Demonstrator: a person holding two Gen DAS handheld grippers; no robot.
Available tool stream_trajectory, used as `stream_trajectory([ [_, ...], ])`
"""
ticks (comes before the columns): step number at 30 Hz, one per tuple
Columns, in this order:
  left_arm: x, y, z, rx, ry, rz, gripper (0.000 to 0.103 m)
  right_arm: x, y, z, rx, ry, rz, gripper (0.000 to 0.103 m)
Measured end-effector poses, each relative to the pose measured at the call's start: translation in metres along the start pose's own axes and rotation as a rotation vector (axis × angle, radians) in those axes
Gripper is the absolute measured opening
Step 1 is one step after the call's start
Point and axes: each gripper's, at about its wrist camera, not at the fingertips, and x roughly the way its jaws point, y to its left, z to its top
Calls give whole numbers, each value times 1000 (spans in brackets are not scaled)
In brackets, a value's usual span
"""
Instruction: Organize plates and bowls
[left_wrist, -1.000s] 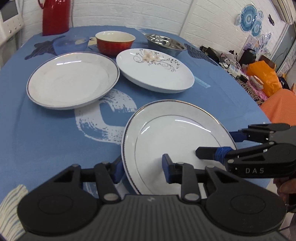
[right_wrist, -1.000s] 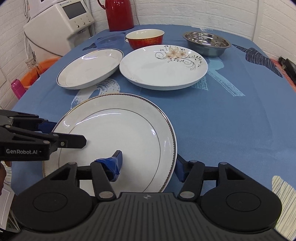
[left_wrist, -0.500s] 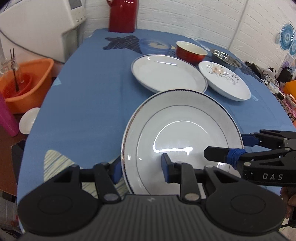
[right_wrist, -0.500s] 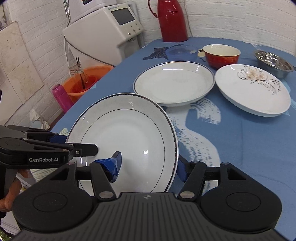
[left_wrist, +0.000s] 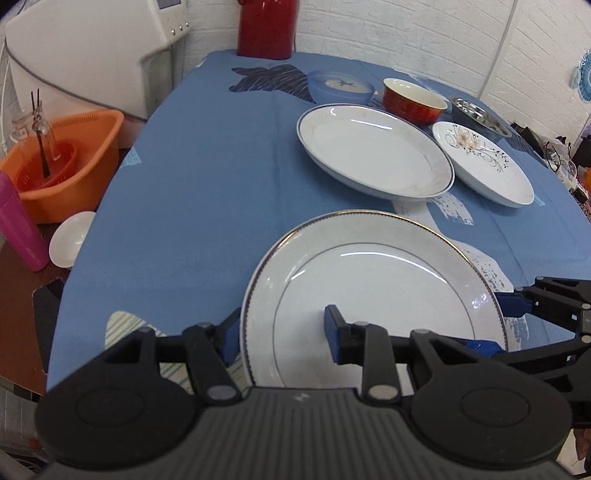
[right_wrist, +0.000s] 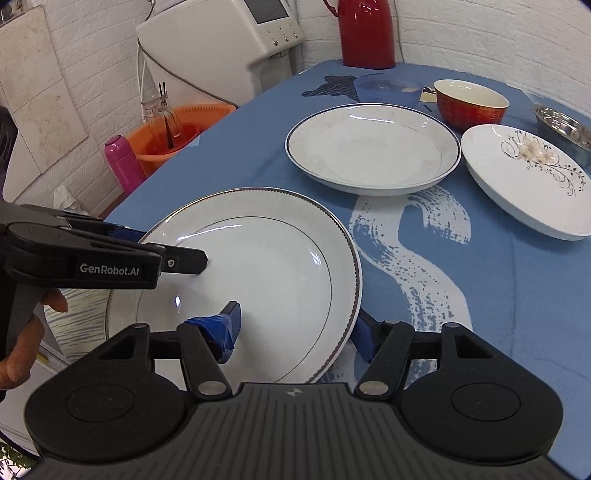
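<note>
A white plate with a gold rim (left_wrist: 373, 280) (right_wrist: 258, 273) is held just above the blue tablecloth near the table's front left edge. My left gripper (left_wrist: 282, 332) (right_wrist: 166, 247) is shut on its left rim, one finger over and one under. Over on the opposite rim, my right gripper (right_wrist: 295, 332) (left_wrist: 535, 314) is shut in the same way. Farther back lie a blue-rimmed plate (left_wrist: 373, 155) (right_wrist: 373, 147) and a floral plate (left_wrist: 484, 162) (right_wrist: 528, 177). Behind them stand a blue bowl (left_wrist: 340, 86), a red bowl (left_wrist: 413, 99) and a steel bowl (left_wrist: 480, 118).
A red thermos (left_wrist: 267, 26) stands at the table's far end beside a white appliance (left_wrist: 92, 55). Left of the table, lower down, are an orange basin (left_wrist: 62, 166), a pink bottle (left_wrist: 18, 225) and a small white dish (left_wrist: 70, 240). A hand (right_wrist: 22, 332) grips the left tool.
Both grippers have carried the gold-rimmed plate leftward across the table, away from the floral plate. The other plates and bowls have not moved.
</note>
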Motion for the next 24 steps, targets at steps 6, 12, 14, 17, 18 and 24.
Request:
stream_trajectory([
  [6,-17,7,8,-6,-94,33,72,-37,-33,6,116,-116,-41,48],
  [12,-24,18,50,-49,-160,10,75,-37,-69,37,239,-163,-64,50],
  [14,-12,18,73,-40,-175,34,76,-22,-74,49,259,-148,-50,50],
  [17,10,23,101,-52,-148,46,76,2,-83,60,315,-113,-22,50],
  [18,16,25,107,-59,-143,45,76,10,-86,63,339,-107,-8,50],
  [24,34,33,121,-64,-145,46,76,40,-86,80,351,-78,-21,53],
])
